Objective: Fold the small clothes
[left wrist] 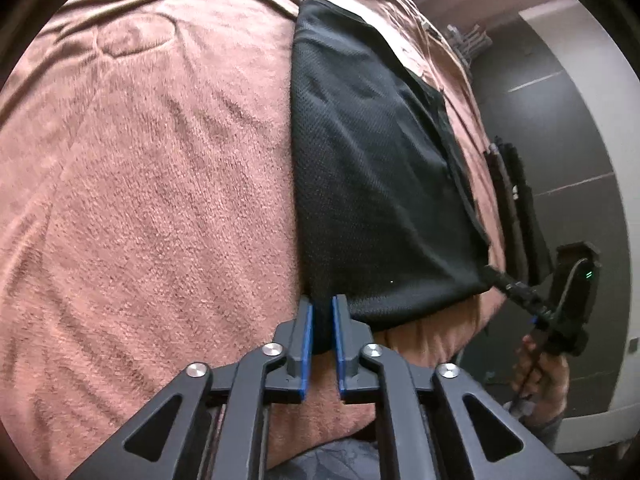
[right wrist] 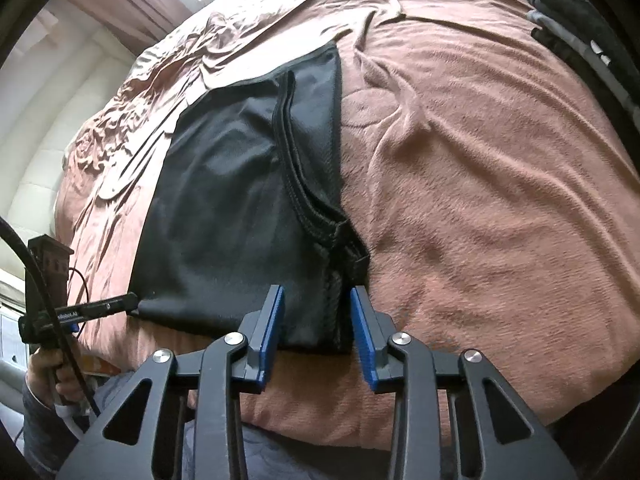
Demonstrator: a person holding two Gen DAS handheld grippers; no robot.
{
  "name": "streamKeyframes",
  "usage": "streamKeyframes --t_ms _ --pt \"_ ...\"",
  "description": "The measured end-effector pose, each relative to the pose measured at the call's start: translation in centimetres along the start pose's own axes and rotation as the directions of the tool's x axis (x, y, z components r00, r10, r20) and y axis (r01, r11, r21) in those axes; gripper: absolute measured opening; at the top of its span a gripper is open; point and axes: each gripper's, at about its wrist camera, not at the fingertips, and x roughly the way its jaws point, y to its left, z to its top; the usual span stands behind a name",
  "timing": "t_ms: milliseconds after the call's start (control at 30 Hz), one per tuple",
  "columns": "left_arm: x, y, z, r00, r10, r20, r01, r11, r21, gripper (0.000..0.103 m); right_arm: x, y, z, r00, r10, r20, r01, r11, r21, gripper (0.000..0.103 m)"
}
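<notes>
A black mesh garment (left wrist: 372, 168) lies folded lengthwise on a pinkish-brown blanket (left wrist: 160, 200). My left gripper (left wrist: 322, 300) is shut on its near left corner, with black fabric filling the narrow gap between the blue pads. At the garment's near right corner, the right gripper (left wrist: 496, 272) shows side-on. In the right wrist view the garment (right wrist: 224, 200) has a thick stitched seam along its right side. The right gripper (right wrist: 316, 292) straddles that seamed corner, jaws apart, cloth lying flat between them. The left gripper (right wrist: 132, 299) pinches the far corner.
The blanket (right wrist: 480, 200) covers a bed and is creased towards the back. Dark floor tiles (left wrist: 560, 140) and a white wall lie beyond the bed's edge. A person's hand (left wrist: 548, 380) holds the right gripper's handle. Dark items (right wrist: 568, 8) sit at the far right.
</notes>
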Motion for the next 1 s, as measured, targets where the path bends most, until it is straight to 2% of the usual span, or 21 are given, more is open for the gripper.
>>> streamKeyframes --t_ms 67,100,233,400,433,467,500,567,667,1000 --pt "0.2 0.4 -0.1 0.999 -0.046 0.004 0.046 0.999 -0.019 0.027 0.5 0.2 0.0 1.0 0.0 -0.017 0.0 1.0 -0.001 0.031" --pt "0.1 0.5 -0.2 0.998 -0.058 0.007 0.058 0.998 -0.024 0.029 0.6 0.3 0.0 1.0 -0.006 -0.019 0.006 1.0 -0.005 0.031" --pt "0.1 0.2 -0.1 0.997 -0.079 0.011 0.079 0.997 -0.027 0.033 0.5 0.2 0.0 1.0 0.005 -0.029 -0.005 1.0 0.001 0.031" --pt "0.8 -0.3 0.2 0.996 -0.086 0.009 0.086 0.996 -0.023 0.033 1.0 -0.6 0.2 0.999 0.042 -0.034 -0.041 0.999 0.034 0.031" --pt "0.7 -0.3 0.2 0.996 -0.086 0.012 0.086 0.996 -0.02 0.027 1.0 -0.7 0.2 0.998 0.048 -0.028 -0.047 0.998 0.035 0.031" --pt "0.9 -0.4 0.2 0.997 -0.08 0.011 0.08 0.997 -0.016 0.011 1.1 -0.7 0.1 0.999 0.05 -0.022 -0.049 0.998 0.034 0.027" --pt "0.8 -0.3 0.1 0.997 -0.076 0.006 0.076 0.997 -0.013 0.009 1.1 -0.7 0.1 0.998 0.052 -0.018 -0.051 0.998 0.028 0.019" --pt "0.6 -0.4 -0.2 0.996 -0.089 0.009 0.089 0.996 -0.014 0.008 1.2 -0.7 -0.1 0.997 0.076 -0.026 -0.075 0.996 0.038 0.013" --pt "-0.2 -0.5 -0.7 0.994 -0.106 0.015 0.106 0.994 -0.003 0.008 1.0 -0.7 -0.4 0.996 0.08 -0.027 -0.079 0.996 0.034 0.01" --pt "-3.3 0.3 -3.3 0.992 -0.123 0.029 0.123 0.992 0.003 0.007 0.5 -0.1 -1.6 0.988 0.14 -0.057 -0.141 0.99 0.0 0.01"
